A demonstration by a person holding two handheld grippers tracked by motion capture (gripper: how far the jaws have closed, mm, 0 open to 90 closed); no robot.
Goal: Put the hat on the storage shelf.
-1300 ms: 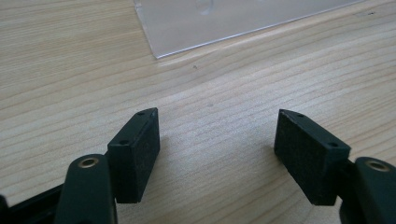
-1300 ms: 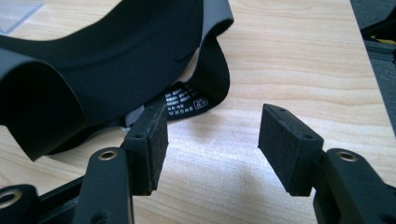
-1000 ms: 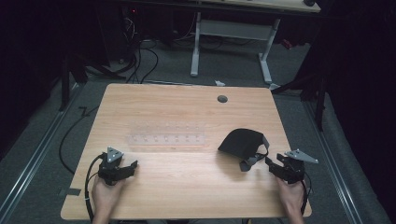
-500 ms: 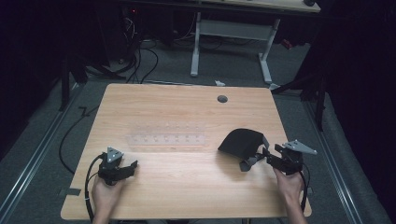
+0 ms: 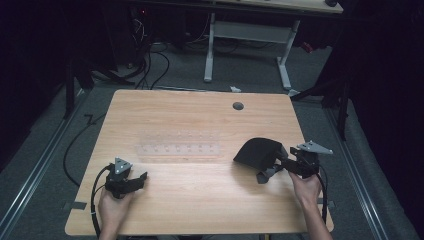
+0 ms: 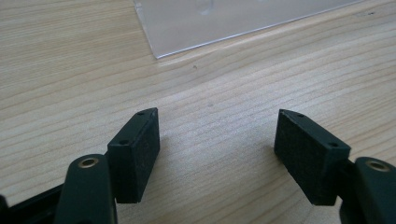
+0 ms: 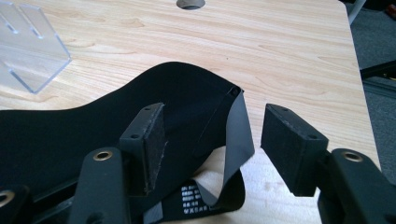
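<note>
From the high view, the black sleep mask (image 5: 260, 152) lies on the right half of the desk (image 5: 200, 120), and the right gripper (image 5: 280, 165) has its tips at the mask's near right edge, beside the strap (image 5: 266, 175). The left gripper (image 5: 135, 181) rests well apart at the near left. A clear plastic stand (image 5: 180, 145) lies between them, toward the middle; it does not block the right gripper's reach. A cable hole (image 5: 238, 106) sits toward the far edge.

In the left gripper view, the left gripper (image 6: 217, 149) stands with jaws wide over bare wood, holding nothing; the clear plastic stand (image 6: 224, 21) lies ahead of it.

In the right gripper view, the right gripper (image 7: 212, 140) has its jaws wide, and the strap (image 7: 231, 140) loops up between them, with the sleep mask (image 7: 93, 130) spreading behind the left pad. The risk, as I judge it, is closing on the thin strap alone: the limp mask would then dangle, twist or drag across the desk. The strap could also slip out sideways, since it stands nearer one pad than the other. A dragged mask might nudge the clear plastic stand (image 7: 28, 51).
</note>
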